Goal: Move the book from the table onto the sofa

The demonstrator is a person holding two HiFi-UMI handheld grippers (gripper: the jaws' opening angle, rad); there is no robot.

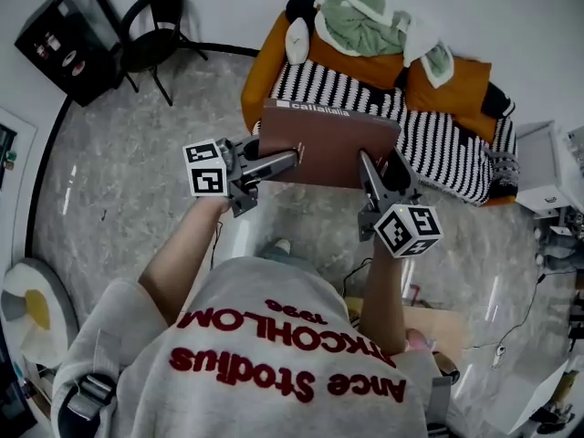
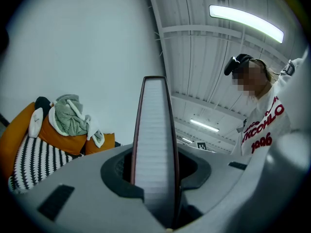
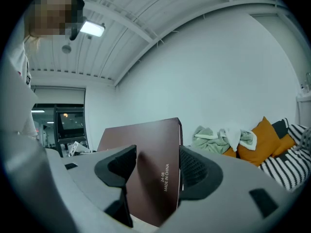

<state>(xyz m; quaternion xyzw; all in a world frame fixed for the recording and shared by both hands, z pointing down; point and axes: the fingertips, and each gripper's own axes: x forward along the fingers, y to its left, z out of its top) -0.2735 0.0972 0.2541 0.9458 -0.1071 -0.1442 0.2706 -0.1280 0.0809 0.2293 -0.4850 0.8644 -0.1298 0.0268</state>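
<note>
A large brown book hangs in the air in front of the sofa, held flat between both grippers. My left gripper is shut on its left edge; in the left gripper view the white page edge of the book stands upright between the jaws. On the book's right edge my right gripper is shut, and in the right gripper view the jaws press on both sides of the brown cover. The sofa is orange with a black-and-white striped blanket.
Green and white cloths and orange cushions lie along the sofa's back. A black chair and a dark cabinet stand at the far left. A white unit stands at the right. A cardboard box sits by the person's feet.
</note>
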